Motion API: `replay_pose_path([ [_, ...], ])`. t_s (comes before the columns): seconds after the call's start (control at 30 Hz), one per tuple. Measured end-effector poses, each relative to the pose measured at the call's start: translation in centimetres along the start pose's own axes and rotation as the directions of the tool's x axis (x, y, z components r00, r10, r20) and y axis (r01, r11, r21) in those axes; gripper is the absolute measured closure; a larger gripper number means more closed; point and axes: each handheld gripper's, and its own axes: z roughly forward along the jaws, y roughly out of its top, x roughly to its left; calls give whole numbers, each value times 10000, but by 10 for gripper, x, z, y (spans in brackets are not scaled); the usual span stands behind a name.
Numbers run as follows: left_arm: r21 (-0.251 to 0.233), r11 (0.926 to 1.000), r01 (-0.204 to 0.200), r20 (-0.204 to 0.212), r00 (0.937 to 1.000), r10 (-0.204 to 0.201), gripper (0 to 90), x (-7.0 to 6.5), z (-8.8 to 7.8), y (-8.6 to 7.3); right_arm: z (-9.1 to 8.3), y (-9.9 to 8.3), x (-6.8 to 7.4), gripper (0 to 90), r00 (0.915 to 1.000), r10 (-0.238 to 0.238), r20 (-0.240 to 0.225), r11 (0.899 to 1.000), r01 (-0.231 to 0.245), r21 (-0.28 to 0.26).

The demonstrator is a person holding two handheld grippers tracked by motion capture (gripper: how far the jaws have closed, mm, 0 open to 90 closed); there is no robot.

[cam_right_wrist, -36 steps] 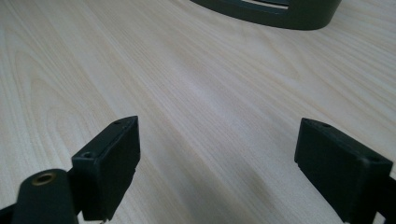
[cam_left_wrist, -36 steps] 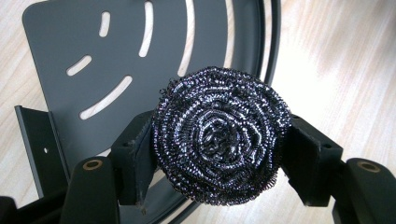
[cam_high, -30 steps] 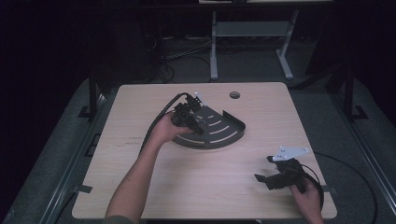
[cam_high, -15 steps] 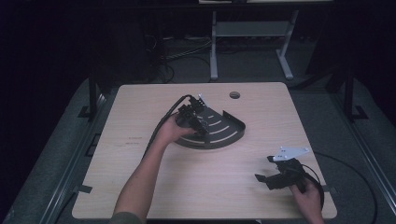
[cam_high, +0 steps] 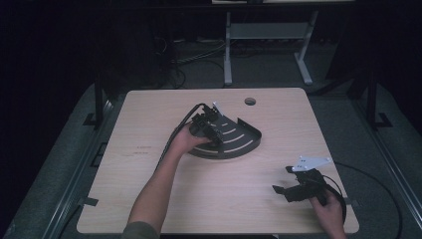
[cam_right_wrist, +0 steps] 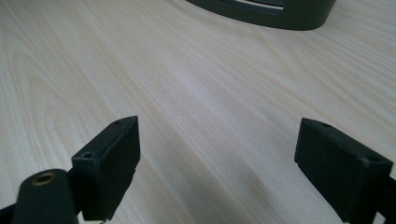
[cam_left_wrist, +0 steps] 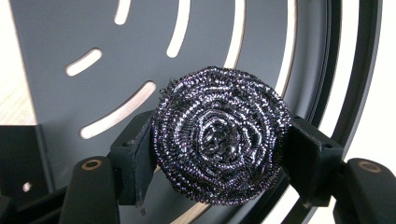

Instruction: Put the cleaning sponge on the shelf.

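Your left gripper (cam_left_wrist: 219,154) is clamped on the scourer (cam_left_wrist: 219,140), poised over the slotted tray (cam_left_wrist: 56,37); scrubbing looks unfinished. Your right gripper (cam_right_wrist: 217,163) rests, jaws apart.

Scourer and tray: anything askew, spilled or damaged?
Nothing stands out. The scourer sits whole between the left gripper fingers, over the slotted tray, which lies flat on the table.

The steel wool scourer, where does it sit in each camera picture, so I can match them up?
High view: hidden under the left gripper, above the dark slotted tray at table centre.
Left gripper view: steel wool scourer at centre, clamped between both jaws.
Right gripper view: not in it.
Shared landmark: the slotted tray.
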Motion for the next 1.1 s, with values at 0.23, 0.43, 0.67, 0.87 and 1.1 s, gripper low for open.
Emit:
replay_pose_path([
  [0.23, 82, 10000, 37, 14, 10000, -38, 325, 1, 6, 1, 0, 0, -1, 138, 10000, -58, 7, 10000, 58, -22],
  [0.43, 264, 9997, 21, -37, 10000, -20, 323, 3, 11, 2, -1, -1, -1, 138, 10000, 2, 10, 10000, -2, -30],
  [0.67, 328, 9994, 138, 13, 9999, -138, 322, 5, 15, 1, -1, -1, -2, 139, 10000, -46, 32, 10000, 46, -25],
  [0.87, 340, 9994, 111, -49, 9999, -110, 319, 5, 15, 1, -2, -1, -2, 138, 10000, -34, 34, 10000, 34, -29],
  [1.1, 432, 9990, 131, -34, 9999, -129, 308, 6, 16, 1, -2, -1, -1, 139, 10000, -24, 39, 10000, 24, -17],
])
